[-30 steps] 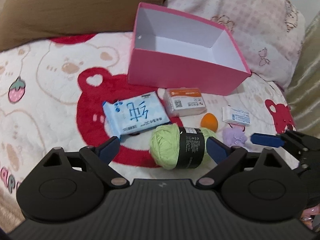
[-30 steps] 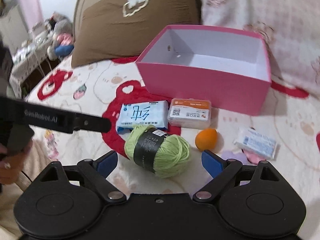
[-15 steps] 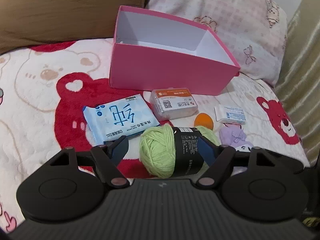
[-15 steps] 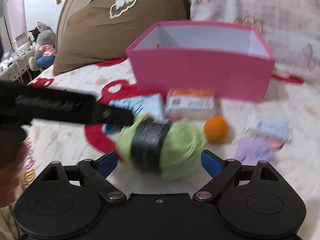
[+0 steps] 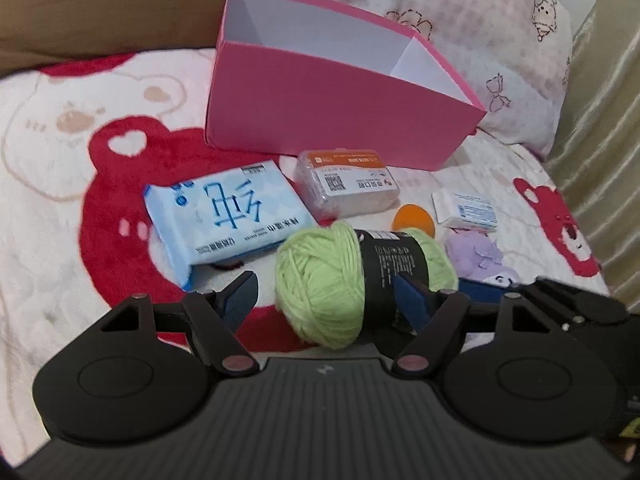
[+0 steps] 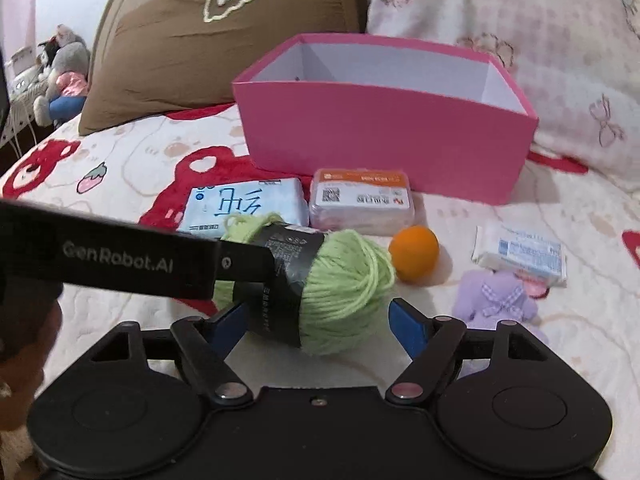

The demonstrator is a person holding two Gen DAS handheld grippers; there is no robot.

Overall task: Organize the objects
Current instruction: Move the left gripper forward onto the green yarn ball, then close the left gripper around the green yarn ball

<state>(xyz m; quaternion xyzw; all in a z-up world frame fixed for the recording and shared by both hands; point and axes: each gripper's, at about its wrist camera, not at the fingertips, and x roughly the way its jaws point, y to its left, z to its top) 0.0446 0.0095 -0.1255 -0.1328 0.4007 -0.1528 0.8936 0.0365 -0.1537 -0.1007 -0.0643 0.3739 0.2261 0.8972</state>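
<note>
A green yarn ball with a black label [image 5: 352,280] [image 6: 320,284] lies on the bed blanket. My left gripper [image 5: 328,298] is open, its fingers on either side of the yarn. My right gripper [image 6: 320,320] is open too, with the yarn between its fingers. The left gripper's finger [image 6: 132,256] reaches the yarn's label in the right wrist view. An open pink box [image 5: 320,96] [image 6: 380,128] stands behind, with no objects showing inside. A blue tissue pack [image 5: 224,216], an orange-labelled clear case [image 5: 348,184], an orange ball [image 5: 412,220], a small white packet [image 5: 466,210] and a purple plush piece [image 5: 476,256] lie around.
A brown pillow [image 6: 208,28] and a pink patterned pillow [image 6: 540,40] lean behind the box. Stuffed toys [image 6: 60,76] sit beyond the bed's left edge. A gold curtain [image 5: 600,120] hangs on the right.
Both grippers have moved in toward the yarn ball, which now sits between the fingers of each. The box and the other objects have not moved.
</note>
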